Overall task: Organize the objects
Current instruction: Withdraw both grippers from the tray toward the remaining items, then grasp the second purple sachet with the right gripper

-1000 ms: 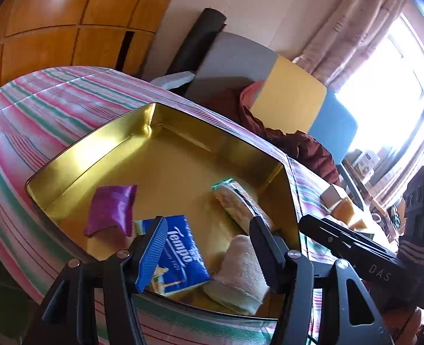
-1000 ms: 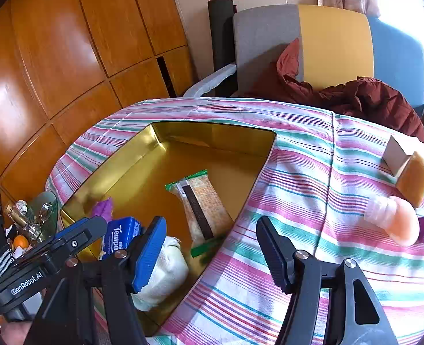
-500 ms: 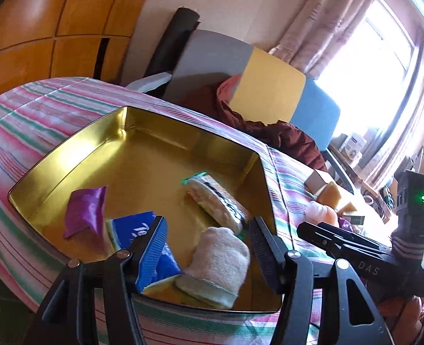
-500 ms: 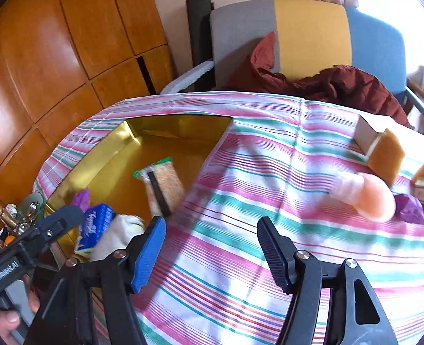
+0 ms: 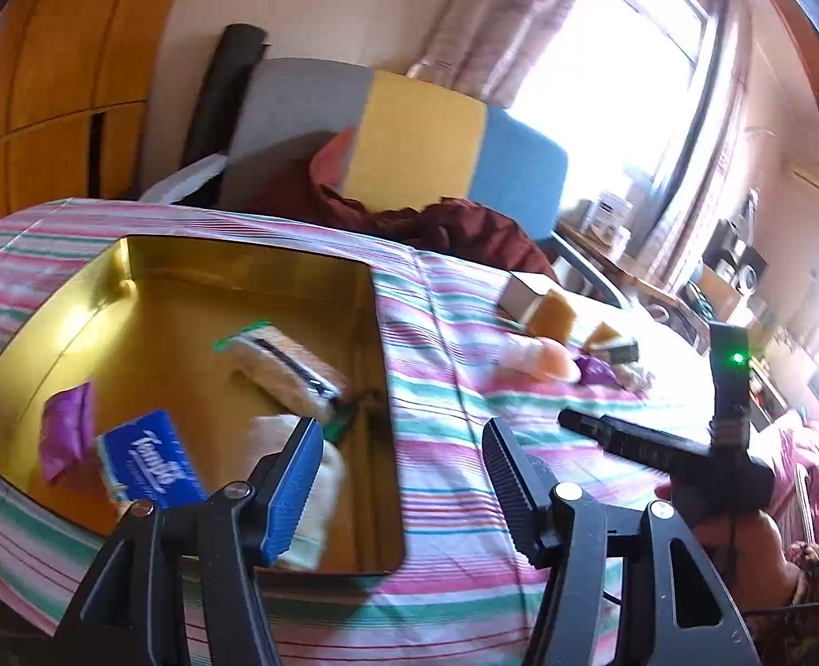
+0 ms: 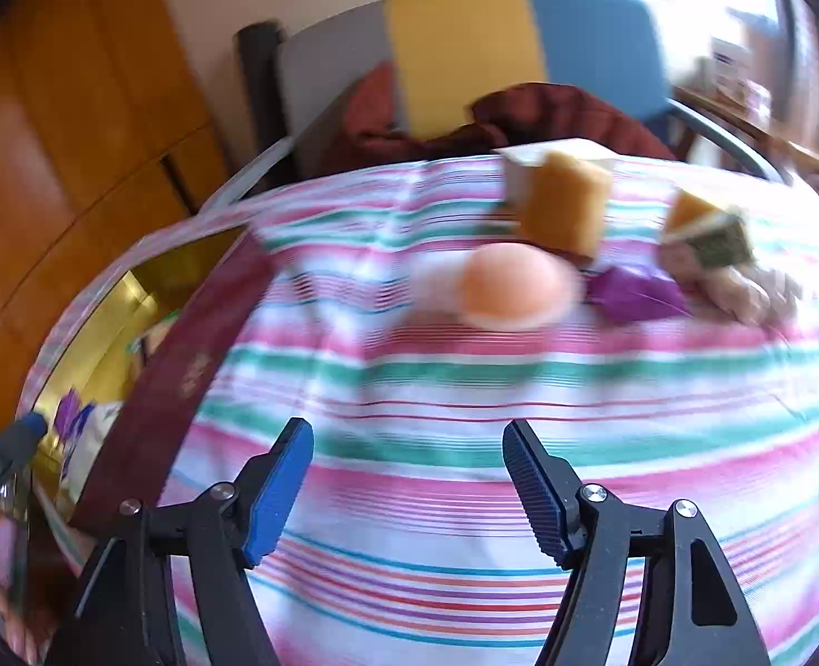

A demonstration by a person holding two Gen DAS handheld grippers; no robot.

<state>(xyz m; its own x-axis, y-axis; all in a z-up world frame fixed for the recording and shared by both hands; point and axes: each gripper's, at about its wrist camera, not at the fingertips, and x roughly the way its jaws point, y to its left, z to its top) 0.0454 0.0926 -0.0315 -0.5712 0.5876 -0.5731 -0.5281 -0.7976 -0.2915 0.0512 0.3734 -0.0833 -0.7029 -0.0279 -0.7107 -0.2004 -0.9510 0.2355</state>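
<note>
Landmark: gold tin on the striped cloth. In the tin: purple packet, blue tissue pack, white towel roll, snack bar. My left claw hovers over the tin's near right corner, jaws apart, nothing between them. My right claw sits right of the tin over bare cloth, jaws just opened wider, empty. Well right of the tin, still loose: peach bottle, purple wrapper, two sponges, one beside a white box. View blurred.
</note>
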